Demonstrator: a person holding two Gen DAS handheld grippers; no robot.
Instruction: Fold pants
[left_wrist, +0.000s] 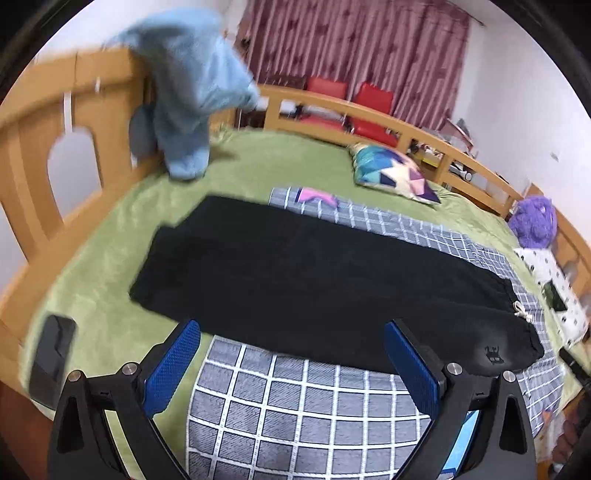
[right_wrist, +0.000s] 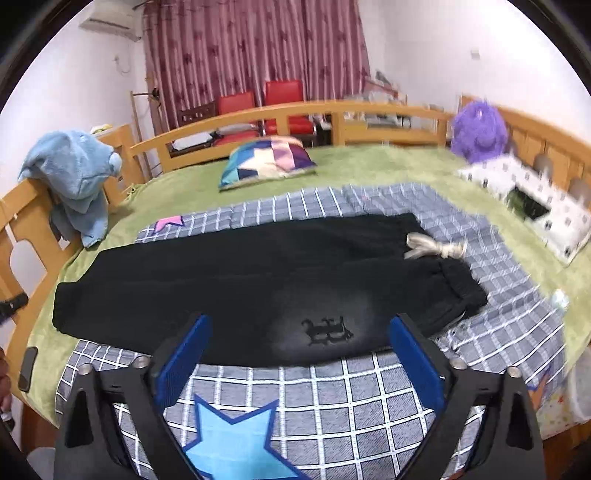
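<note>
Left tongs (left_wrist: 291, 365) apart, empty, over checked blanket (left_wrist: 295, 413); black pants (left_wrist: 295, 273) flat just ahead, waistband to their right. Right tongs (right_wrist: 299, 360) apart, empty; pants (right_wrist: 240, 273) ahead, drawstring (right_wrist: 436, 248) beyond right finger.

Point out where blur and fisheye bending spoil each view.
Left wrist view: the blue towel and wooden bed rail smear with motion; the black pants stay fairly sharp. Right wrist view: the purple plush and spotted box blur; the rail bows.
</note>
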